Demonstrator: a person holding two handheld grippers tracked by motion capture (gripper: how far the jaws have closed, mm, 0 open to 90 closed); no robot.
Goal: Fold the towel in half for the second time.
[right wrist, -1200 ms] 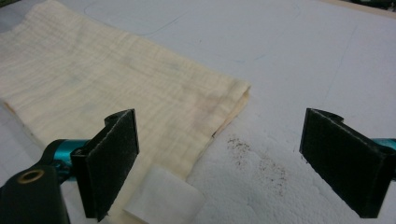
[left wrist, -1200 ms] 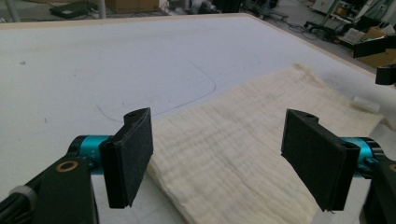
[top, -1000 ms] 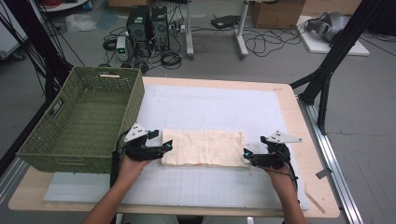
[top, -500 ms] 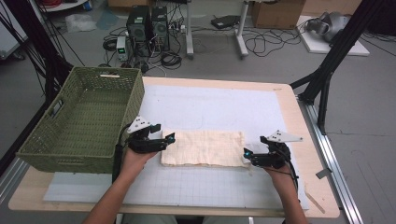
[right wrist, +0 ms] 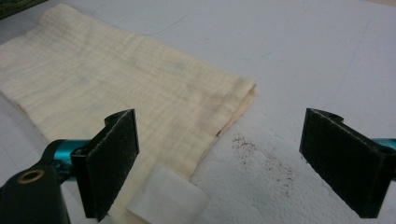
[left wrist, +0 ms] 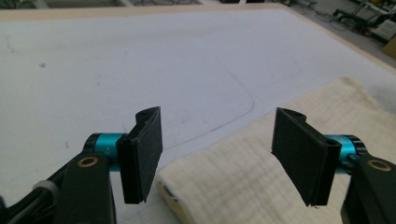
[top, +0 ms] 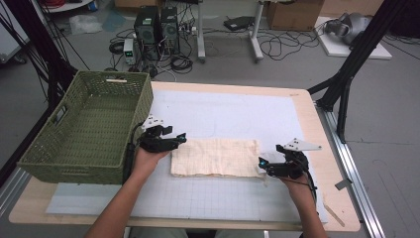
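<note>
A cream folded cloth (top: 215,157) lies flat on the white mat near the table's front. My left gripper (top: 181,138) sits at the cloth's far left corner. In the left gripper view my left gripper (left wrist: 219,158) is open, its jaws have just been closing, and the cloth's (left wrist: 261,186) corner lies below and between the pads without being pressed. My right gripper (top: 262,166) rests at the cloth's near right corner. In the right gripper view my right gripper (right wrist: 229,161) stands wide open over the cloth's (right wrist: 116,84) edge and a small white tag (right wrist: 163,200).
A green woven basket (top: 69,168) stands on the table's left side, close to my left hand. The white gridded mat (top: 223,109) covers most of the wooden table (top: 337,198). Dark specks (right wrist: 261,154) dot the mat beside the cloth.
My left gripper has shifted away from the person, up along the cloth's left edge to its far corner. The right gripper and the cloth have stayed put.
</note>
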